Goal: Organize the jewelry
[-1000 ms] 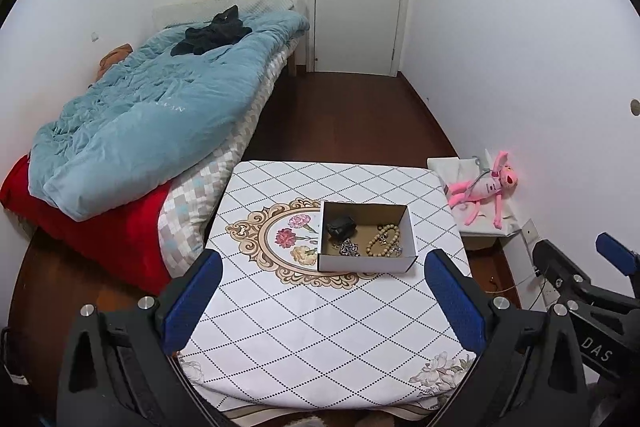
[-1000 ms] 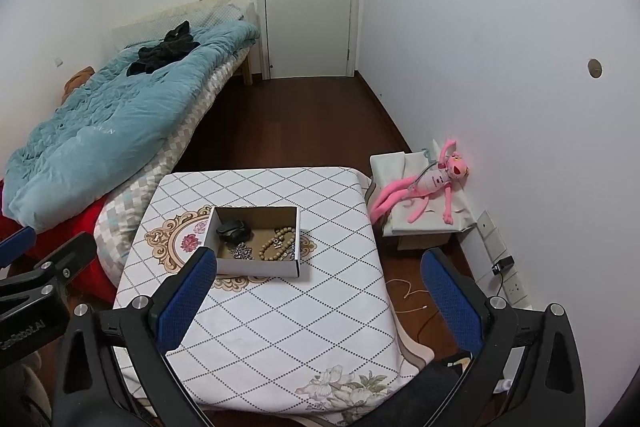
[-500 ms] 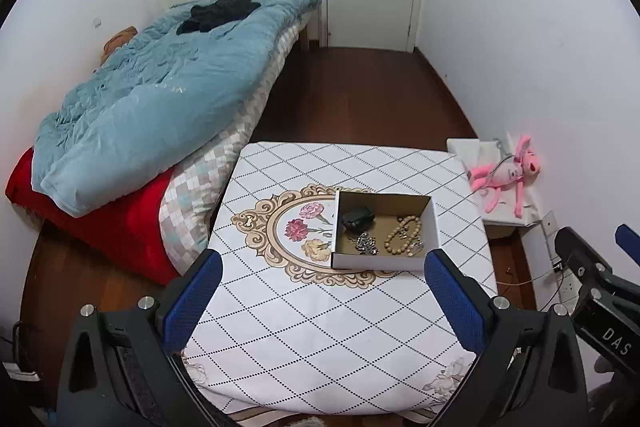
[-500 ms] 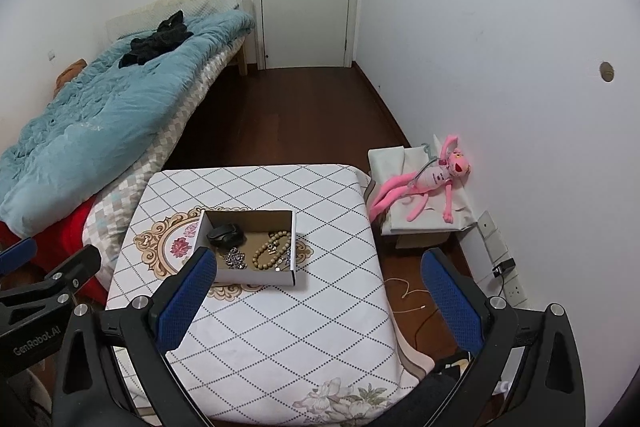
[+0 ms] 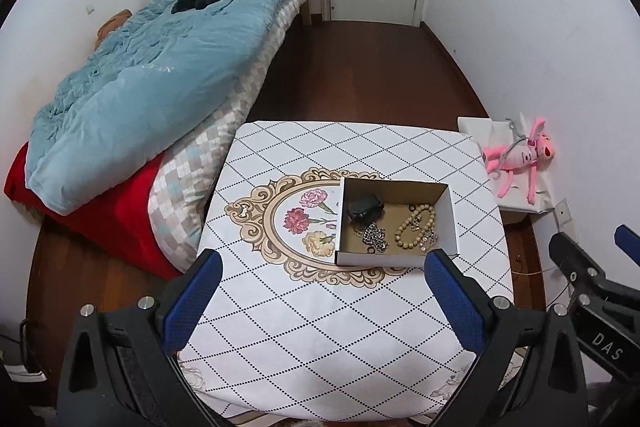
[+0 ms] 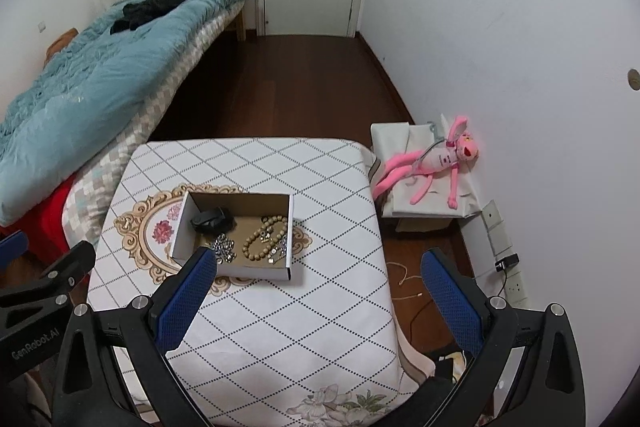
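Both hand-held grippers, left (image 5: 320,263) and right (image 6: 316,263), hover wide open and empty above the table (image 5: 320,339), near the box (image 5: 394,259) holding beads (image 5: 416,231) and chain (image 5: 374,237).

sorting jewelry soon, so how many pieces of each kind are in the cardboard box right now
In the cardboard box:
black watch-like item: 1
silver chain piece: 1
wooden bead bracelet: 1
small silver piece beside the beads, too small to identify: 1
Total: 4
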